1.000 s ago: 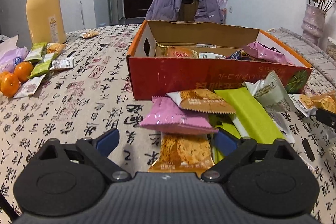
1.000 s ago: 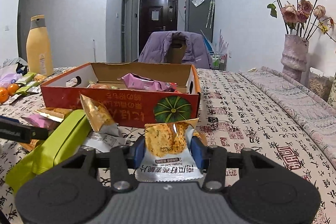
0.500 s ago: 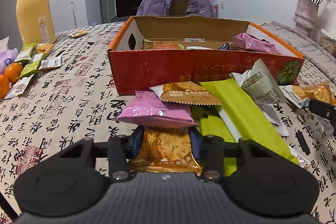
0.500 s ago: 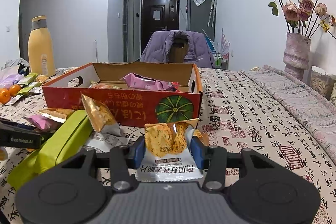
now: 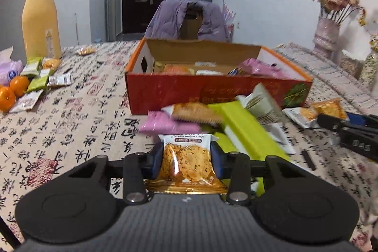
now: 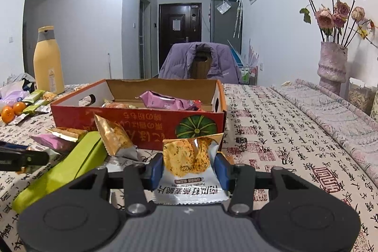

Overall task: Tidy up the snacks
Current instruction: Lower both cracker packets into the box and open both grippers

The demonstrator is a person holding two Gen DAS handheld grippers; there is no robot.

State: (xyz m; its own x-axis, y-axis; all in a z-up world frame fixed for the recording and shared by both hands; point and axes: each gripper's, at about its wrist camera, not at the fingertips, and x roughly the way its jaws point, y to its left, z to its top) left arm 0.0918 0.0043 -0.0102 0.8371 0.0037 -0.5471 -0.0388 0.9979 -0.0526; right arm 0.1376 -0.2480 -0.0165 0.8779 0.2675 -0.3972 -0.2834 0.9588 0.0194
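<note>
Holding one crisp packet apiece, both grippers are loaded and the job now is delivery into the red box (image 5: 212,96). The left gripper (image 5: 186,161), whose jaws have just been closing, is clamped on an orange pumpkin seed crisp packet (image 5: 185,164) lifted clear of the loose pile (image 5: 236,119) at the table's near edge; the right gripper (image 6: 189,168) pinches a similar silver-and-orange packet (image 6: 189,162) just in front of the box's near right corner. I'd carry each packet high enough to clear the box's near wall, avoid brushing the green bar (image 5: 245,134) and pink wrapper (image 5: 167,125), then release over a bare patch beside the pink bag (image 6: 167,102) inside, one hand at a time.
</note>
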